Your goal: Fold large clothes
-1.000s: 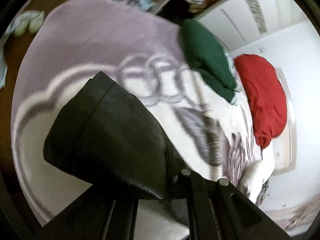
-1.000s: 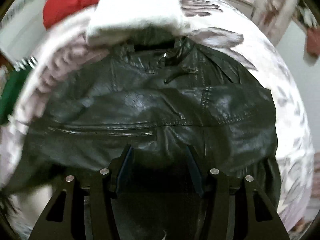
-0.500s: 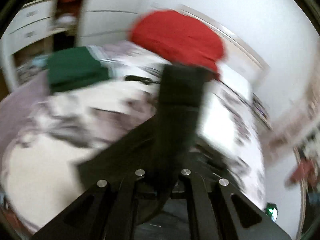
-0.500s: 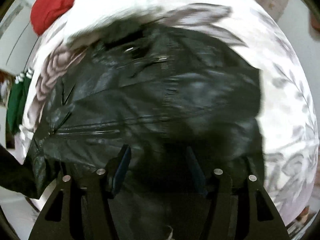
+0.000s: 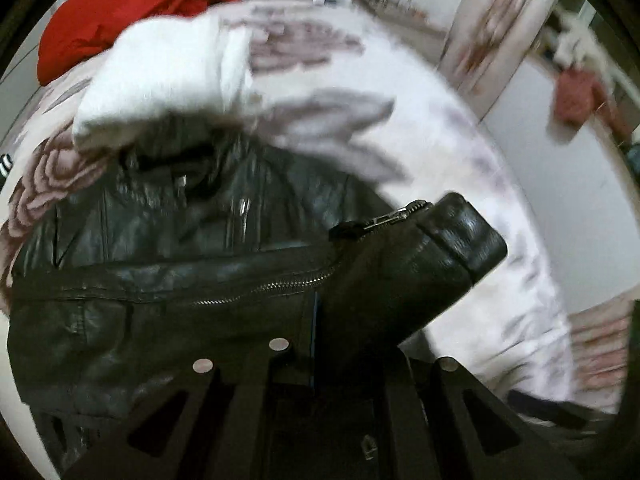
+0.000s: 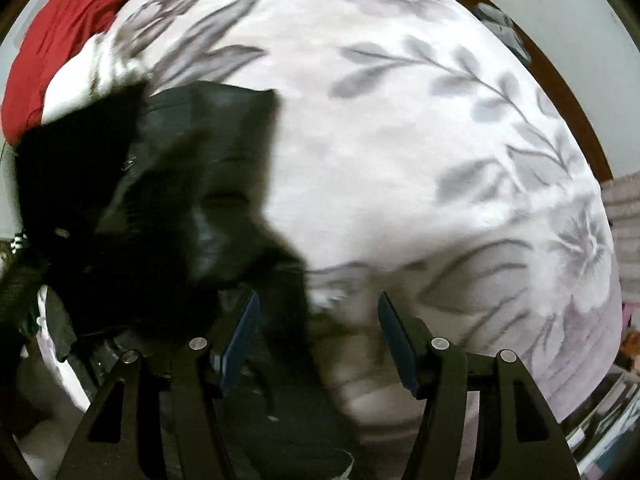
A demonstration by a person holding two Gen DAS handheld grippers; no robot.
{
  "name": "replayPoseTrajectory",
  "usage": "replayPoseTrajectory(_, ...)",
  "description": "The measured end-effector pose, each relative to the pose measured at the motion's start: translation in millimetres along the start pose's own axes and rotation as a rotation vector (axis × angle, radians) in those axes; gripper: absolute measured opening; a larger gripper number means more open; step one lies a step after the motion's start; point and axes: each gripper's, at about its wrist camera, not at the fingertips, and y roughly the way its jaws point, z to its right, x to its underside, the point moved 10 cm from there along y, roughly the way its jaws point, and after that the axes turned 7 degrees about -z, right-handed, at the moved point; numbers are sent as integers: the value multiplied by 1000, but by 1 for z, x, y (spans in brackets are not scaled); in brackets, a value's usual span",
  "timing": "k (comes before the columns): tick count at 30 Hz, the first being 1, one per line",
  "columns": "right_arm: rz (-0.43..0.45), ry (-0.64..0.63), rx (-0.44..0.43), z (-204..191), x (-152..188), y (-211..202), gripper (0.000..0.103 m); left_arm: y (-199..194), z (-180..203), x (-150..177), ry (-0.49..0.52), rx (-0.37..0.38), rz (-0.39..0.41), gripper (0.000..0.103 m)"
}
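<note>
A black leather jacket point(image 5: 180, 280) lies spread on the flowered bedspread point(image 5: 460, 168). My left gripper point(image 5: 352, 354) is shut on its sleeve point(image 5: 420, 272). The sleeve rises between the fingers, and its zipped cuff points up and right above the jacket's body. In the right wrist view the jacket point(image 6: 180, 160) fills the left side, dark and blurred. My right gripper point(image 6: 318, 320) hangs open over the jacket's right edge. A blurred dark flap runs down between the blue pads point(image 6: 240, 332), which do not press on it.
A red garment point(image 5: 132, 12) is heaped at the head of the bed, also seen in the right wrist view point(image 6: 60, 48). A white folded cloth point(image 5: 160, 72) lies just beyond the jacket's collar. Bare bedspread point(image 6: 420, 152) stretches to the right, with the bed's dark edge point(image 6: 560, 80) beyond.
My left gripper has swung across the bed with the sleeve and now holds it over the jacket's body. The right gripper has slid right, off the jacket's middle toward its edge, its jaws slightly wider.
</note>
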Motion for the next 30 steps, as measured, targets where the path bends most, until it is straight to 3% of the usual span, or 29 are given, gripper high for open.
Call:
replayPoseTrajectory(3,-16,29,-46,16,1,-2,67,7,4,5,-31,0,-49,12)
replayPoseTrajectory(5,-18,47,-91,22,0,-6,69,4,3,9,-30,-3,-65,50)
replayPoseTrajectory(6,-18,52,-116,24,0,-8,71,-4,2,8,-26,7,-49,63)
replayPoseTrajectory(7,-20,54,-137,24,-1,-12,78,-10,1,6,-20,7,-30,88)
replayPoseTrajectory(8,-20,57,-166,23,-2,-15,80,-16,1,4,-10,0,-12,92)
replayPoseTrajectory(11,-23,52,-267,5,-10,-26,82,-38,-8,2,-25,-21,23,92)
replayPoseTrajectory(14,-32,17,-336,-27,-24,-32,82,-69,-55,4,-117,-91,64,92)
replayPoseTrajectory(19,-98,-31,-392,-84,-53,-10,82,-101,-179,34,-301,-335,56,92)
replayPoseTrajectory(22,-188,-74,-321,-107,-62,24,82,-88,-250,61,-386,-443,-28,92)
replayPoseTrajectory(23,-212,-88,-284,-112,-62,34,78,-81,-270,69,-414,-463,-45,92)
replayPoseTrajectory(24,-196,-99,-238,-114,-63,38,49,-76,-281,72,-428,-473,-62,92)
replayPoseTrajectory(25,-163,-117,-159,-114,-65,39,28,-67,-293,76,-444,-473,-86,92)
replayPoseTrajectory(28,-89,-164,-145,-127,-65,22,16,-56,-308,73,-462,-460,-83,94)
replayPoseTrajectory(30,-42,-178,-160,-131,-64,2,13,-46,-310,67,-449,-452,-97,94)
